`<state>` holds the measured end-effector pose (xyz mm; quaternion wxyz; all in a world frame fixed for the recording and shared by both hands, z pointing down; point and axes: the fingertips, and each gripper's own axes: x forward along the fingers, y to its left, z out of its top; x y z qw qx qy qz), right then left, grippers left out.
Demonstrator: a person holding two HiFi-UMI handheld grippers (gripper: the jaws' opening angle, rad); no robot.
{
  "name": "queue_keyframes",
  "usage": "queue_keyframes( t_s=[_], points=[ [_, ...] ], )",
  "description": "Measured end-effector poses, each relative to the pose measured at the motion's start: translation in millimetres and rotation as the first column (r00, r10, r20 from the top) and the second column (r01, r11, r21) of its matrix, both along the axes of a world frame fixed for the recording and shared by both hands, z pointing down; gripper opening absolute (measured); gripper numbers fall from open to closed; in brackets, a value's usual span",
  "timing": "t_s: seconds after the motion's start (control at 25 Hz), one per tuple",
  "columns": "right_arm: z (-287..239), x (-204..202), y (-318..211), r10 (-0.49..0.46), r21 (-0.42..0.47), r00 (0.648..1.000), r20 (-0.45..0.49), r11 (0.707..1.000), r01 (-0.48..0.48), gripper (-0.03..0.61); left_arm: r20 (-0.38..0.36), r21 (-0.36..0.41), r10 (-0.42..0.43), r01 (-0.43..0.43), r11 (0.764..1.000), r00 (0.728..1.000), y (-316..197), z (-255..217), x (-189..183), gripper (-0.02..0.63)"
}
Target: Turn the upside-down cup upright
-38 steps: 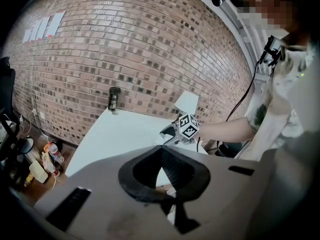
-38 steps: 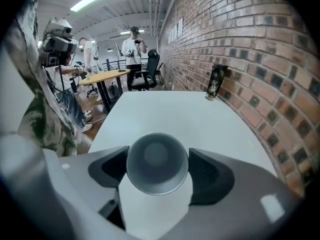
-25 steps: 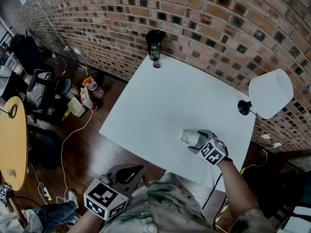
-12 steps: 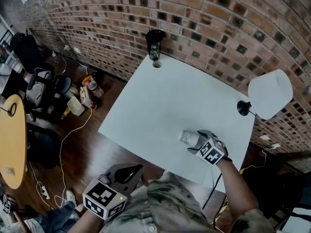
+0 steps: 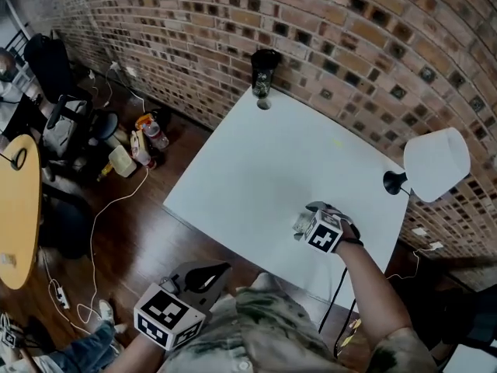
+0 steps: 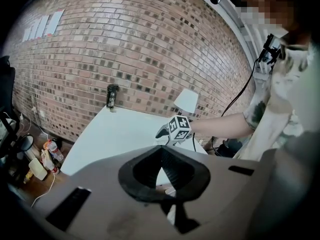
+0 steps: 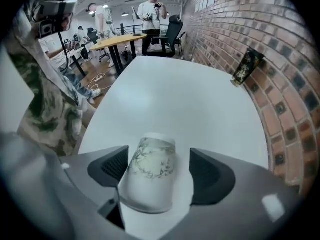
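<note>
A white paper cup with a leaf print lies between my right gripper's jaws, its wide rim toward the gripper and its narrow base pointing away. The jaws are closing: the left pad sits right by the cup and a gap shows at the right pad. In the head view this gripper points steeply down at the white table's near right part, and its marker cube hides most of the cup. My left gripper hangs below the table's front edge, jaws shut on nothing.
A dark tumbler stands at the table's far corner by the brick wall, a small ring beside it. A white lamp stands at the right edge. Bottles, cables, chairs and a round yellow table fill the floor to the left.
My right gripper has tipped over and rolled above the cup, so its marker cube now covers more of it. The left gripper has stayed where it was.
</note>
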<state>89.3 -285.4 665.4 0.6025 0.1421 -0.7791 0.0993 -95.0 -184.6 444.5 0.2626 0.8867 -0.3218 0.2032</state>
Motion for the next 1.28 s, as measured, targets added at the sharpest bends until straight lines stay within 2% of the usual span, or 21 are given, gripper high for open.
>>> queue_keyframes(
  t_s=[0.16,0.28,0.48,0.64,0.72,0.84,1.0,1.08,1.28],
  points=[
    [19.2,-8.1,-2.0,-0.045,-0.067,0.997,-0.056,0.997,0.041,0.307,0.006,-0.01,-0.032,0.032,0.999,0.999,3.3,5.7,-16.7,0.006],
    [15.5,-13.2,-2.4,-0.046,-0.063,0.998,-0.049,0.997,0.043,0.296,0.008,-0.017,-0.058,0.058,0.998,0.998,3.5,7.2,-31.0,0.006],
    [-6.4,-23.2,-12.1,0.019,0.022,0.999,0.046,1.0,-0.02,0.293,0.008,-0.025,-0.078,0.078,0.997,0.997,2.5,8.5,-44.3,0.006],
    [-23.3,-26.6,-23.5,0.102,0.118,0.979,0.178,0.985,-0.124,0.293,0.005,-0.024,-0.056,0.056,0.998,0.998,0.7,8.7,-37.6,0.006],
    [-32.5,-26.8,-30.8,0.153,0.156,0.947,0.283,0.967,-0.203,0.293,0.006,-0.025,-0.039,0.039,0.999,0.999,-0.9,8.6,-31.3,0.006],
    [-45.7,-23.5,-40.8,0.198,0.205,0.871,0.45,0.926,-0.317,0.293,0.013,-0.028,-0.009,0.01,1.0,1.0,-3.0,8.9,-20.7,0.006],
    [-53.8,-10.2,-44.2,0.214,0.247,0.764,0.608,0.864,-0.438,0.293,0.03,-0.041,0.019,-0.017,0.999,0.999,-3.2,10.1,-8.3,0.006],
    [-55.8,-3.5,-42.6,0.225,0.253,0.714,0.663,0.831,-0.496,0.291,0.047,-0.048,0.03,-0.028,0.998,0.998,-2.4,11.5,-3.6,0.006],
    [-54.2,12.8,-35.9,0.25,0.253,0.623,0.741,0.756,-0.604,0.29,0.078,-0.069,0.05,-0.044,0.997,0.996,2.7,13.9,12.0,0.006]
  ],
)
